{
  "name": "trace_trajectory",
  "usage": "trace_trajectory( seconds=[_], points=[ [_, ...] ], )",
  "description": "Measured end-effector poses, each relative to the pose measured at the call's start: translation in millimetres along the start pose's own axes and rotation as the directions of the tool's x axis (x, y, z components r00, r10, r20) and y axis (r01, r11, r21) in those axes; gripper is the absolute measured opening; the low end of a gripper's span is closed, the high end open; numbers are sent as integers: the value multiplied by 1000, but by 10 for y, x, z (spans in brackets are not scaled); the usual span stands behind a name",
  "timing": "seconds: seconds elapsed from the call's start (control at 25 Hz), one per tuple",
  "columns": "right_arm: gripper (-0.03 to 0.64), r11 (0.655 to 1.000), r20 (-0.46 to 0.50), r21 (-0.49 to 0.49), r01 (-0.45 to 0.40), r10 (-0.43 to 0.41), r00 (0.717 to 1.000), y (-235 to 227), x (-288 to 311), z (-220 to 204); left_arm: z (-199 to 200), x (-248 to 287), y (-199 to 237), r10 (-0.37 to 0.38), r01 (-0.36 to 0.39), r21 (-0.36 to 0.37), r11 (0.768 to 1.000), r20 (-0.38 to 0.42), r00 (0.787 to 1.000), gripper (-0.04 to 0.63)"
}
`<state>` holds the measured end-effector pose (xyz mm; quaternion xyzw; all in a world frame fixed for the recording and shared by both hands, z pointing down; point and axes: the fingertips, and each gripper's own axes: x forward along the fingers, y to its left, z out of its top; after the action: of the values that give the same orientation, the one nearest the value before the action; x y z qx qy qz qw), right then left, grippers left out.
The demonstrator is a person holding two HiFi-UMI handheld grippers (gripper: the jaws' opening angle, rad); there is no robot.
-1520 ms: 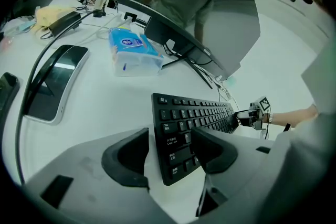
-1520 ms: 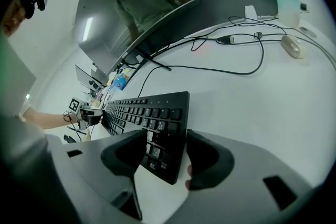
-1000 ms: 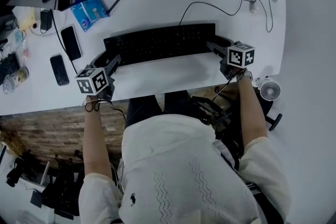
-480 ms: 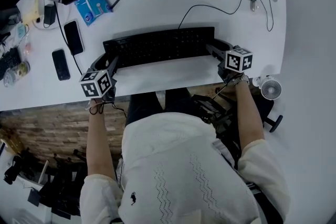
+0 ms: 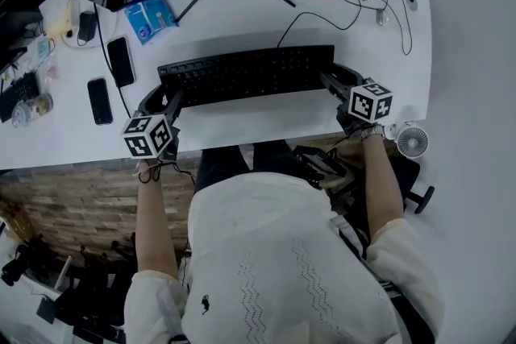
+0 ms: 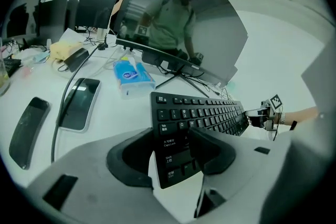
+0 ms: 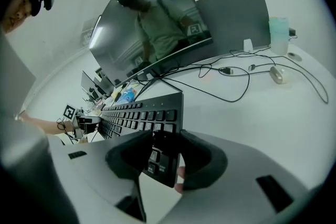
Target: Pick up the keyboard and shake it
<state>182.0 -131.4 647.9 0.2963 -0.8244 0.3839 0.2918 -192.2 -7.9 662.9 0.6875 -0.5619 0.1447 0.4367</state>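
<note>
**deskfan:** Why were both tongs on it? Seems like overkill for one keyboard.

**gripnerd:** My guess: it's long and thin, so a hold at one end would've let the other end droop. The left tongs (image 6: 173, 152) were pinched on the left end of the black keyboard (image 5: 246, 75), around the Tab/Shift keys. The right tongs (image 7: 165, 157) were clamped on the right end the same way. A grip at each end means it comes up level and you can shake it evenly.

**deskfan:** So where was the keyboard sitting, exactly?

**gripnerd:** It ran left to right across the middle of the white desk (image 5: 242, 121), stretched between the two tongs, with a short end inside each pair of jaws. The monitor (image 6: 184, 23) was on the far side of it. Two phones (image 5: 121, 60) and a blue tissue pack (image 5: 151, 12) were off to the left, well apart from it.

**deskfan:** Was it off the desk yet?

**gripnerd:** Couldn't really tell from the head view. It looked low, at most barely raised. Its cable (image 5: 302, 16) ran off the far edge toward the monitor, and I'd bet that limits how hard you could shake it.
</note>
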Motion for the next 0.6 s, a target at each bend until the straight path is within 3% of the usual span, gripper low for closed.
trace_trajectory(
  seconds=[0.6],
  points=[
    [182, 993, 167, -97, 70, -53, 985, 110, -503, 545, 611, -236, -395, -16, 4, 84, 996, 146, 989, 212]
  ],
)
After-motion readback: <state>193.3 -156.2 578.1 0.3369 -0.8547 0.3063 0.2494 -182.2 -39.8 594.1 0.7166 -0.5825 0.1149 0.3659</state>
